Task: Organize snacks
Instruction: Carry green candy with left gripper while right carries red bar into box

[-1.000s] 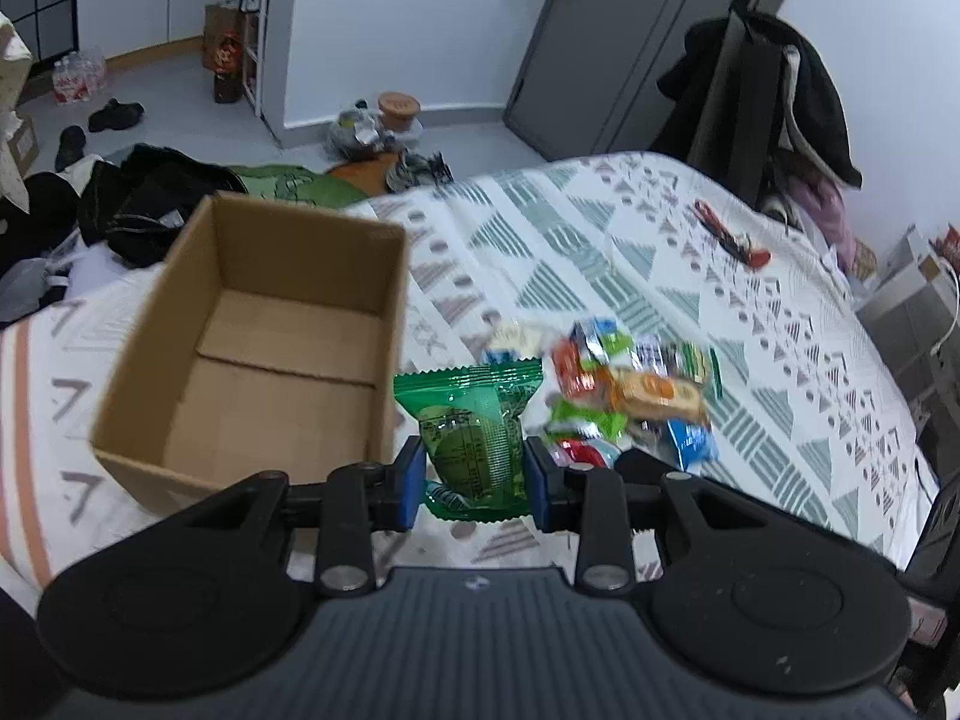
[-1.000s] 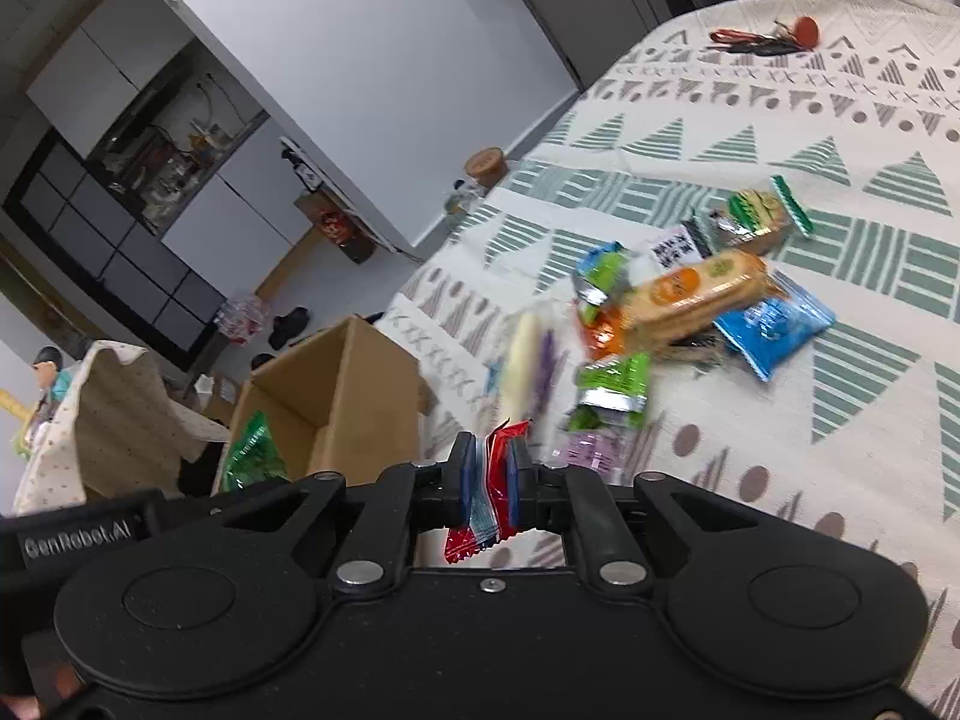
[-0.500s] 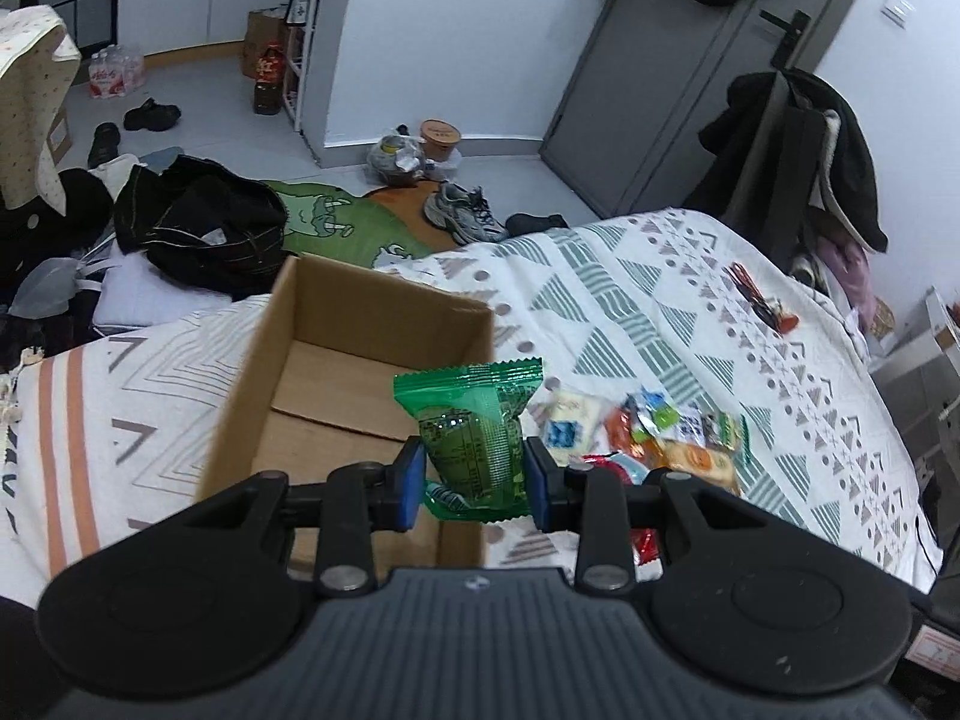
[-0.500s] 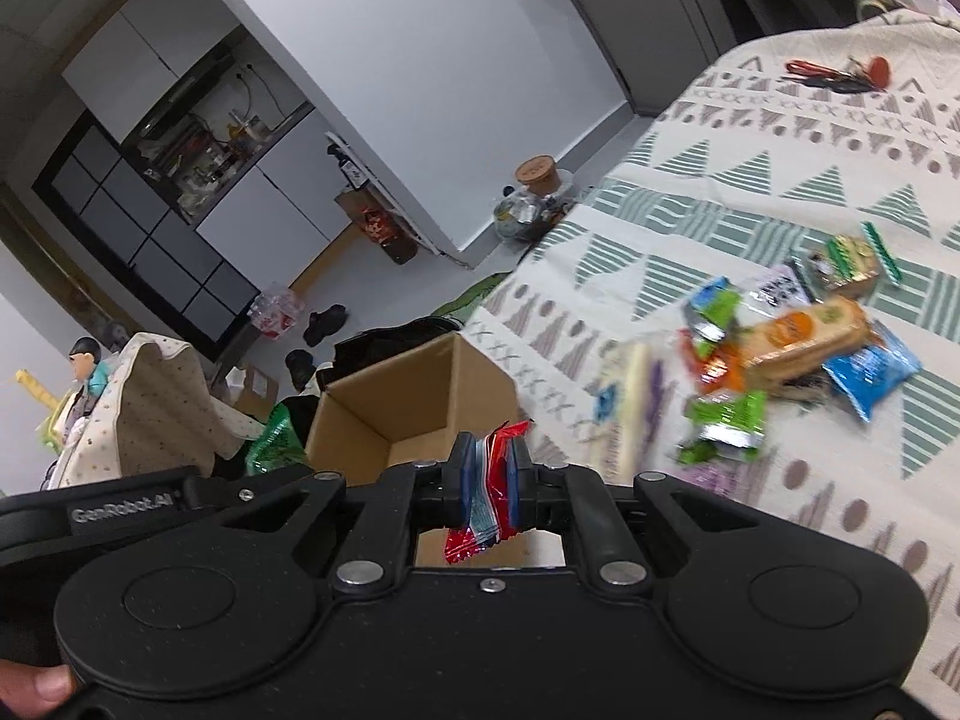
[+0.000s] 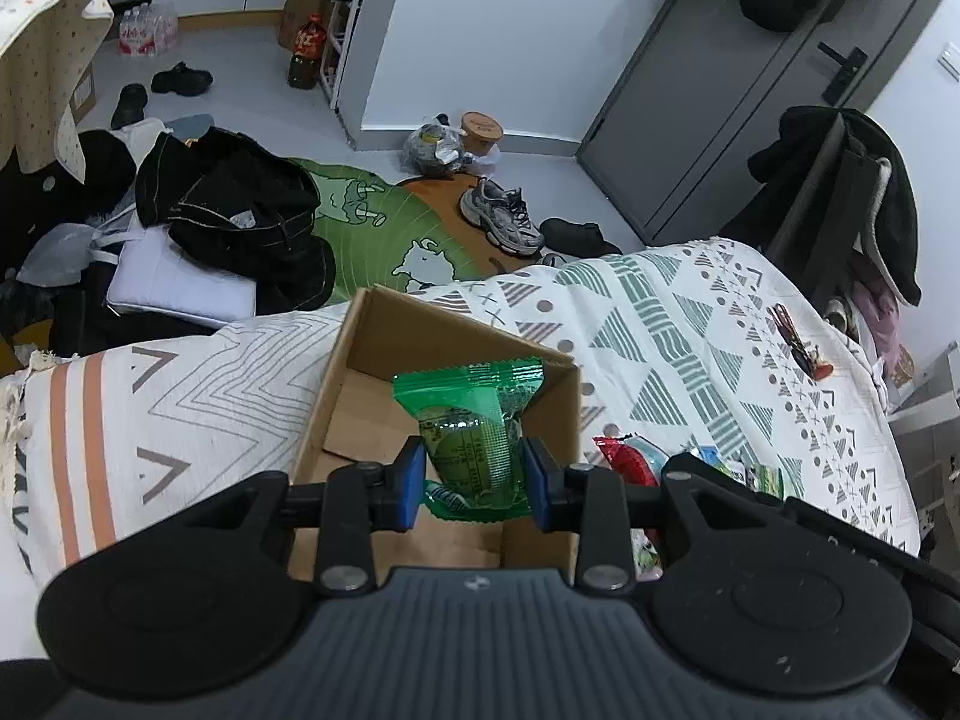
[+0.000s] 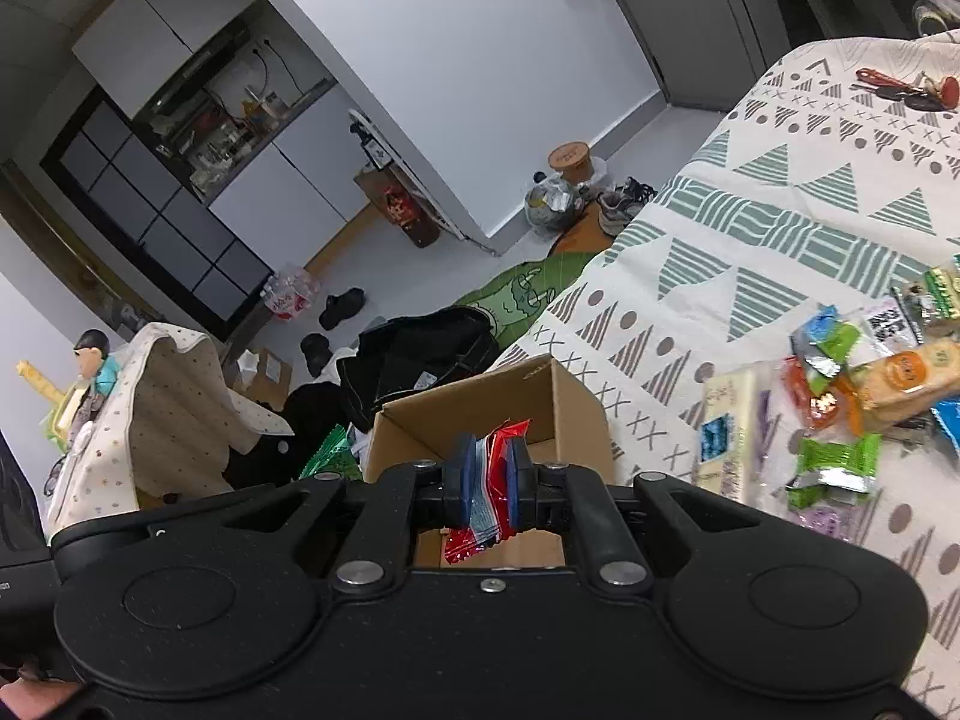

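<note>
My left gripper (image 5: 474, 483) is shut on a green snack packet (image 5: 471, 420), held upright over the open cardboard box (image 5: 444, 330) on the bed. My right gripper (image 6: 487, 489) is shut on a red, white and blue snack packet (image 6: 489, 480), just above the same cardboard box (image 6: 570, 402). The box looks empty inside. A pile of loose snacks (image 6: 864, 396) lies on the patterned blanket to the right of the box. In the left wrist view the red packet (image 5: 627, 459) and a few of the loose snacks (image 5: 762, 474) show at the right of the box.
The bed's patterned blanket (image 5: 690, 324) stretches right, with keys (image 5: 798, 348) near its far edge. On the floor behind the box lie black clothes (image 5: 240, 216), a green rug (image 5: 384, 228) and shoes (image 5: 501, 219). A coat-draped chair (image 5: 840, 204) stands at the right.
Both grippers have moved left from the snack pile to over the box, each still holding its packet. The box now sits directly beneath the fingers in both views.
</note>
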`<move>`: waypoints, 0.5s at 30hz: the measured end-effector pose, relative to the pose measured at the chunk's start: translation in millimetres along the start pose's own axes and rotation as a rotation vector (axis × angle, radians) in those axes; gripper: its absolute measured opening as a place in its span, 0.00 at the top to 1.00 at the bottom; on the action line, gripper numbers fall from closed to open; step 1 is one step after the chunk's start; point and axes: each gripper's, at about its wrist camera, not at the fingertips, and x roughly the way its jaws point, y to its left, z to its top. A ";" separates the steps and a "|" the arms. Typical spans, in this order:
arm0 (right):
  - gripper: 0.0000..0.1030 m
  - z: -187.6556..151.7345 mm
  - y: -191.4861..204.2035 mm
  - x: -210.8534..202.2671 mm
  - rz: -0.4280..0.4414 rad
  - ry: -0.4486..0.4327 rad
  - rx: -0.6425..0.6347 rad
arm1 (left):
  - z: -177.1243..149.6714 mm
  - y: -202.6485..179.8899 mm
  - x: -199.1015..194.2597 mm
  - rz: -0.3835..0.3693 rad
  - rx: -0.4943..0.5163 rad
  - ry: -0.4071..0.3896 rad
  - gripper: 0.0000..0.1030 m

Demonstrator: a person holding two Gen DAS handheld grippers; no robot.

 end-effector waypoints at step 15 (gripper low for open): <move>0.90 18.5 32.5 47.7 -0.023 0.032 -0.029 | 30.3 22.1 30.7 0.002 -0.026 0.028 0.67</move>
